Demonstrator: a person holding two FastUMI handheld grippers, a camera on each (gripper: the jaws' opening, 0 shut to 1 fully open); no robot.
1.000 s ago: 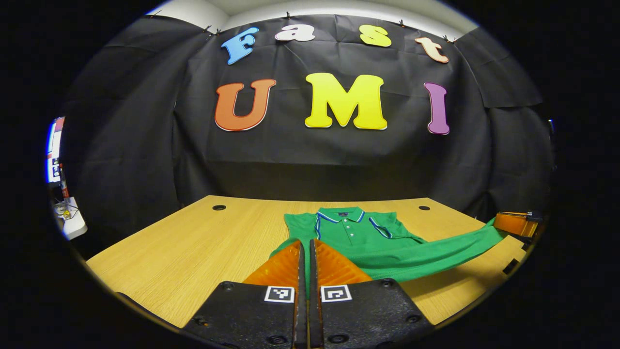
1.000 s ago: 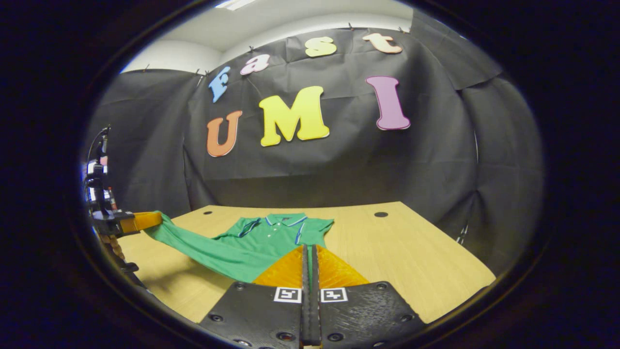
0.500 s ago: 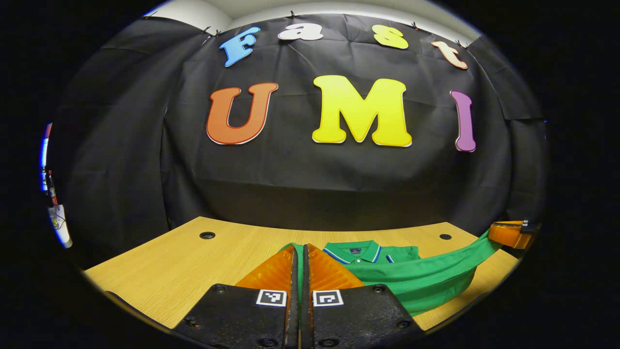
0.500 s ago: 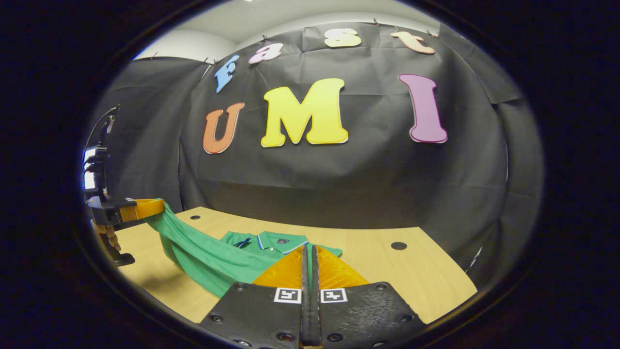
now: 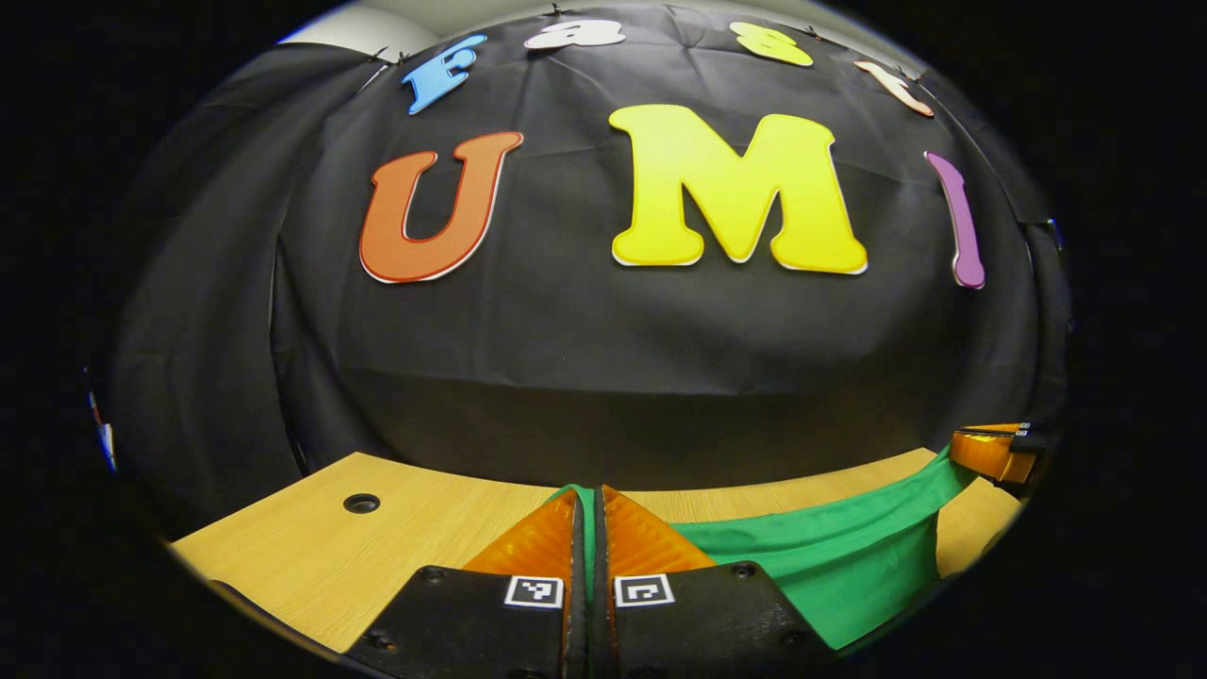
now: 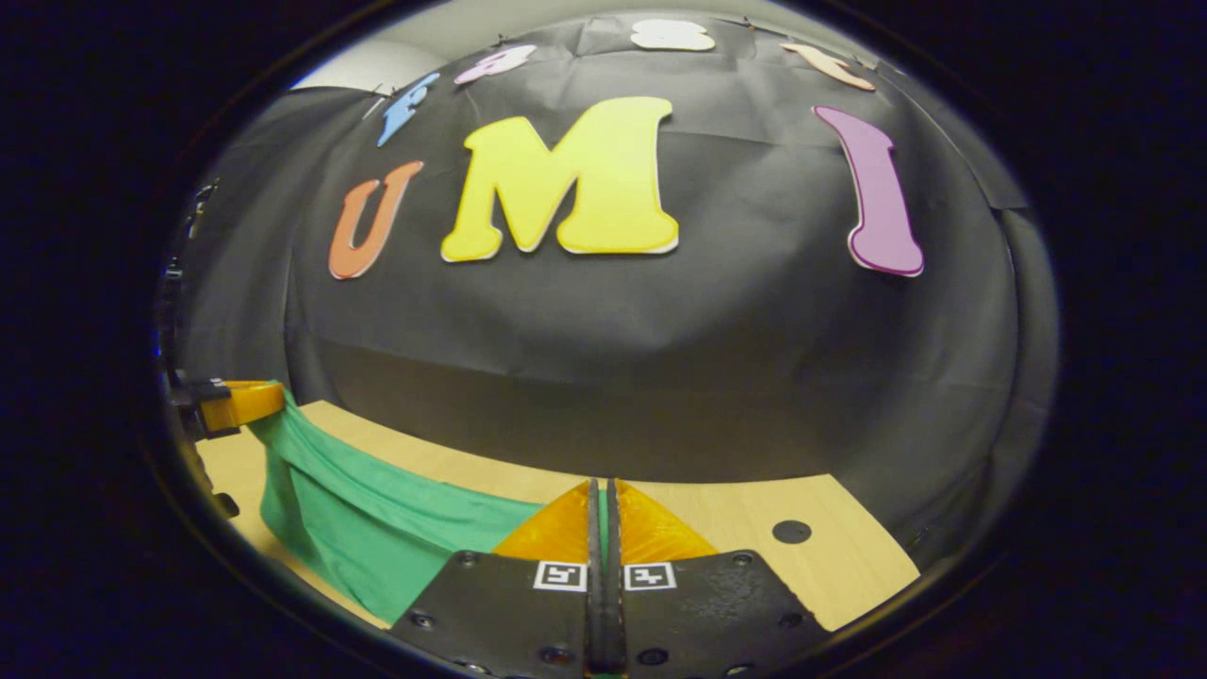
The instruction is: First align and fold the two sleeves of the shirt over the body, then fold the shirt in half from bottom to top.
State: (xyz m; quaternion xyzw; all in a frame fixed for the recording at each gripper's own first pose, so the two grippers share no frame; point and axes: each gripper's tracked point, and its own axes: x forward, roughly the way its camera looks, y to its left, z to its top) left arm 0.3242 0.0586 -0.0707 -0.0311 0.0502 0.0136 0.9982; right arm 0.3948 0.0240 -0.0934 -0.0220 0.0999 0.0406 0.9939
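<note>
We see the left gripper (image 5: 591, 514) with fingers pressed together on a strip of the green shirt (image 5: 830, 556); the right gripper (image 6: 602, 505) likewise pinches its edge; the cloth hangs stretched between them above the wooden worktop (image 5: 311, 547).

Black cloth (image 5: 585, 358) hangs as the booth's wall behind a light wooden table (image 5: 311, 556), creased and dropping to the table's far edge. A round hole (image 5: 361, 503) sits near the table's far left corner, another (image 6: 791, 531) near its far right corner.
</note>
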